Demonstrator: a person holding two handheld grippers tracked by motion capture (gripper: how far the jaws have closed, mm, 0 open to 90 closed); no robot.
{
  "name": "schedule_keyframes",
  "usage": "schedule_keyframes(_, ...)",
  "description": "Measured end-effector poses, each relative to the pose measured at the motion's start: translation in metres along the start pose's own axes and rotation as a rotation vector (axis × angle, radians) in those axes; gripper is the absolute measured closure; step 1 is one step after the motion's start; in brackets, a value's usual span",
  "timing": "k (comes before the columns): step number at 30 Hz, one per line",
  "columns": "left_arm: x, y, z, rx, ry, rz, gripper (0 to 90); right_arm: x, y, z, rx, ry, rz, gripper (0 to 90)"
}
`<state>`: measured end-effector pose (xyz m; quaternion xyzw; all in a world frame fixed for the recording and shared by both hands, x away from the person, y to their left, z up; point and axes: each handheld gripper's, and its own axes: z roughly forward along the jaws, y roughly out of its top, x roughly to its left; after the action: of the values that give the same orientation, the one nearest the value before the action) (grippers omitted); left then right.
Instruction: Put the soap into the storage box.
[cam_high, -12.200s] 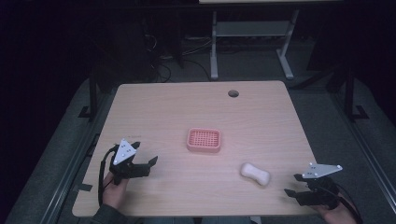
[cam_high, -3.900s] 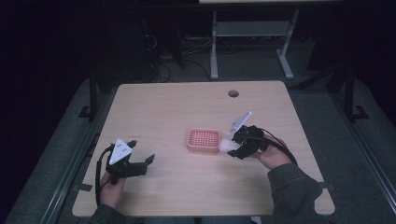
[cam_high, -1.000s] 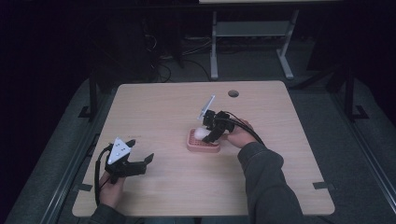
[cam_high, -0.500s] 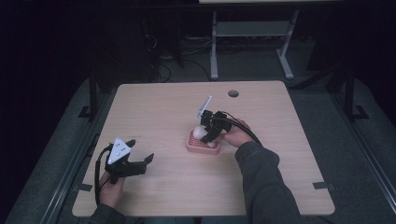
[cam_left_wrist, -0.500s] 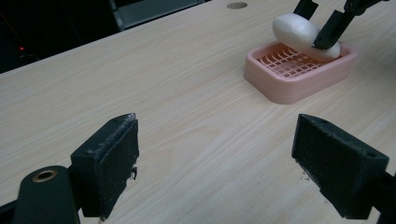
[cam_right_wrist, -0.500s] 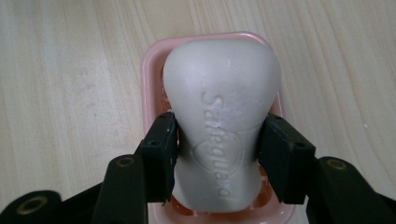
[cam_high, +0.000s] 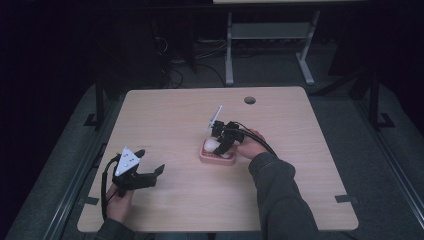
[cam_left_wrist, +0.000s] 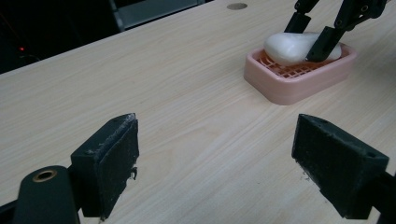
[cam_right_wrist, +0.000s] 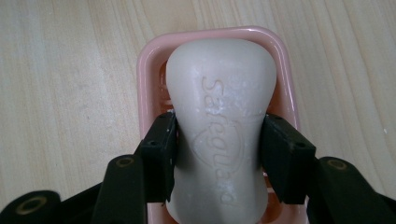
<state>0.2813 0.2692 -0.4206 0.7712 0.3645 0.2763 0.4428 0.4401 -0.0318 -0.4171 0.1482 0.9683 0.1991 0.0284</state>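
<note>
A white bar of soap (cam_right_wrist: 219, 107) lies lengthwise in a pink slotted soap dish (cam_right_wrist: 145, 79). My right gripper (cam_right_wrist: 217, 149) is shut on the soap's narrow waist, one jaw on each side. In the high view the right gripper (cam_high: 220, 145) tilts down over the dish (cam_high: 210, 158) at the table's middle, with the soap (cam_high: 210, 145) under it. In the left gripper view the soap (cam_left_wrist: 287, 46) sits in the dish (cam_left_wrist: 299, 84) at the upper right. My left gripper (cam_high: 150, 176) rests open near the front left, nothing between its jaws (cam_left_wrist: 215, 172).
The wooden table (cam_high: 165, 115) has a round cable hole (cam_high: 249, 100) near its far edge. A metal desk frame (cam_high: 265, 45) stands on the floor behind the table. Dark floor surrounds the table.
The soap first lay on the table right of the dish. My right gripper took it, carried it left and over the last second lowered it into the dish. The left gripper stayed put.
</note>
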Motion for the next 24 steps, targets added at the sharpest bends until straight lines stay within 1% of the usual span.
schedule_keyframes(6,0.000,0.000,0.000,0.001,0.000,0.000,14.6,-0.001,-0.001,0.003,0.021,0.004,0.006,47.9)
schedule_keyframes(8,0.000,0.000,0.000,0.000,0.000,-0.001,14.6,-0.001,-0.001,0.002,0.012,0.005,0.014,47.9)
schedule_keyframes(12,0.000,0.000,0.000,0.002,0.000,0.004,14.6,-0.001,-0.002,0.001,0.011,0.006,0.014,47.8)
schedule_keyframes(14,0.000,0.000,0.000,0.003,0.000,0.004,14.6,0.000,-0.002,0.000,0.007,0.011,0.023,47.6)
schedule_keyframes(17,0.000,0.000,0.000,0.003,-0.001,0.002,14.6,0.001,-0.002,-0.004,-0.015,0.009,0.019,46.5)
schedule_keyframes(22,0.000,0.000,0.000,0.004,-0.001,0.007,14.6,0.002,-0.003,-0.010,-0.023,0.012,0.029,44.0)
schedule_keyframes(24,0.000,0.000,0.000,0.005,-0.002,0.007,14.6,0.003,-0.004,-0.013,-0.032,0.011,0.023,43.3)
